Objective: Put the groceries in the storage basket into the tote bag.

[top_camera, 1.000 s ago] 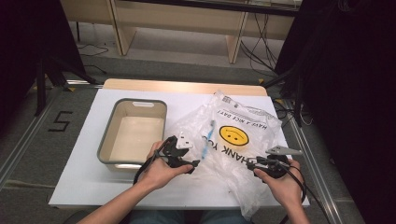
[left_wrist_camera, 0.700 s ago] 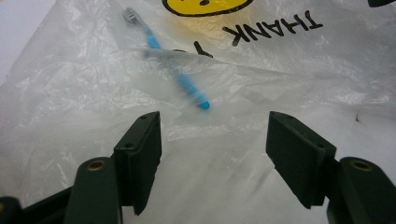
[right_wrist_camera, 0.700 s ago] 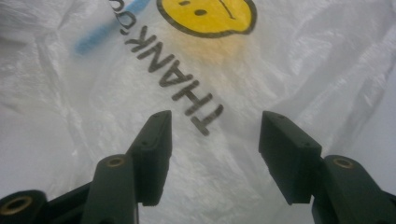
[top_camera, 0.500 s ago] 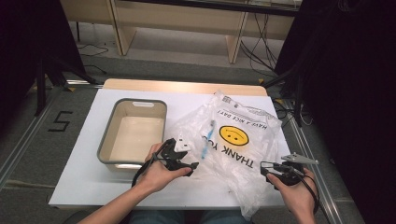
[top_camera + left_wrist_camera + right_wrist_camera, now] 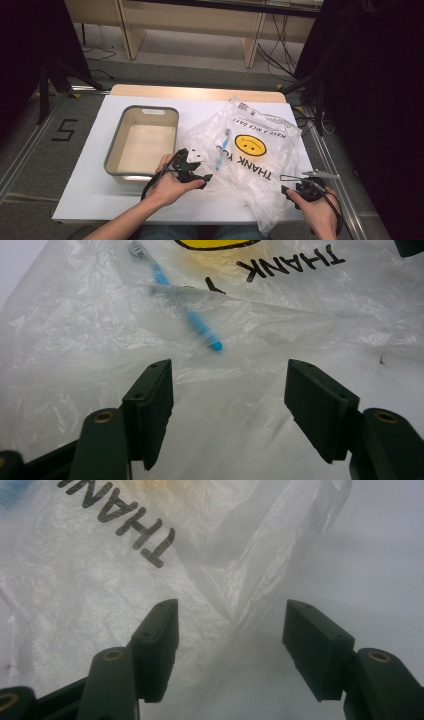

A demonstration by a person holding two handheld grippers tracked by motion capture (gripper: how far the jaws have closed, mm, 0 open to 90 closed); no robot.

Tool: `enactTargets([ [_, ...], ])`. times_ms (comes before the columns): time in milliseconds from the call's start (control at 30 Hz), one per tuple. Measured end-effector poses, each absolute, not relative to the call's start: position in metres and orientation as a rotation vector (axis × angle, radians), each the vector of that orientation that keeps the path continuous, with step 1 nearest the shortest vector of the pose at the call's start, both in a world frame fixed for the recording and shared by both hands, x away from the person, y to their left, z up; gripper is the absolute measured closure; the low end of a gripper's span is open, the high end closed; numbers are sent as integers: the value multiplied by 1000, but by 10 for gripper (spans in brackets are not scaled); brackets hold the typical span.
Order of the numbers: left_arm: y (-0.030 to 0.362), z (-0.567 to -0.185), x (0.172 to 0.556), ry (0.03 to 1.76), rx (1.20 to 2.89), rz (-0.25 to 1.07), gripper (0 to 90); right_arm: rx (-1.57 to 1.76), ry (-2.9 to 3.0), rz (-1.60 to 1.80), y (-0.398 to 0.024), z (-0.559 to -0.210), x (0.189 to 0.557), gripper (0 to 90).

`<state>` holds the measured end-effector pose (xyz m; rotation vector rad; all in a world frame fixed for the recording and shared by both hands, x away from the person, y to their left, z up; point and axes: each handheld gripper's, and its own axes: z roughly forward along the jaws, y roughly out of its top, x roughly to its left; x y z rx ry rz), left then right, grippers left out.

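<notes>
A clear plastic bag (image 5: pixel 250 160) with a yellow smiley and "THANK YOU" print lies flat on the white table (image 5: pixel 90 195). Inside it lies a blue toothbrush (image 5: pixel 222 145), seen through the film in the left gripper view as a blue toothbrush (image 5: pixel 185 310). My left gripper (image 5: pixel 202 175) rests at the bag's left edge, open, with the bag (image 5: pixel 225 390) film below its jaws. My right gripper (image 5: pixel 285 187) sits at the bag's lower right corner, open, its jaws straddling a raised fold of the bag (image 5: pixel 250 580).
A grey-rimmed rectangular bin (image 5: pixel 170 112) stands left of the bag, with nothing inside. A wooden shelf unit (image 5: pixel 200 20) stands beyond the table's far edge. Cables (image 5: pixel 280 55) lie on the floor at the back right.
My right gripper has drawn back toward the table's near right corner, off the bag's middle. The left gripper has stayed nearly still.
</notes>
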<state>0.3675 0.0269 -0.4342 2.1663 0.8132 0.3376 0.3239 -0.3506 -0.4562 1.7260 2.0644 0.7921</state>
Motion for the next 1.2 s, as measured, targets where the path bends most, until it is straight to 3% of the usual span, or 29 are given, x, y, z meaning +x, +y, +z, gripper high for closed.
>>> enactTargets([
  [133,28,-434,368,814,2158,343,365,1764,2055,757,-349,-459,324,421],
  [233,28,-434,368,815,2156,345,368,1791,2068,743,-348,-461,323,485],
  [433,28,-433,369,820,2150,351,369,1817,2121,732,-350,-463,324,766],
  [567,29,-432,369,825,2139,362,371,1817,2120,728,-357,-460,324,897],
  [1200,31,-434,373,877,2164,433,370,1696,2088,550,-386,-455,332,900],
])
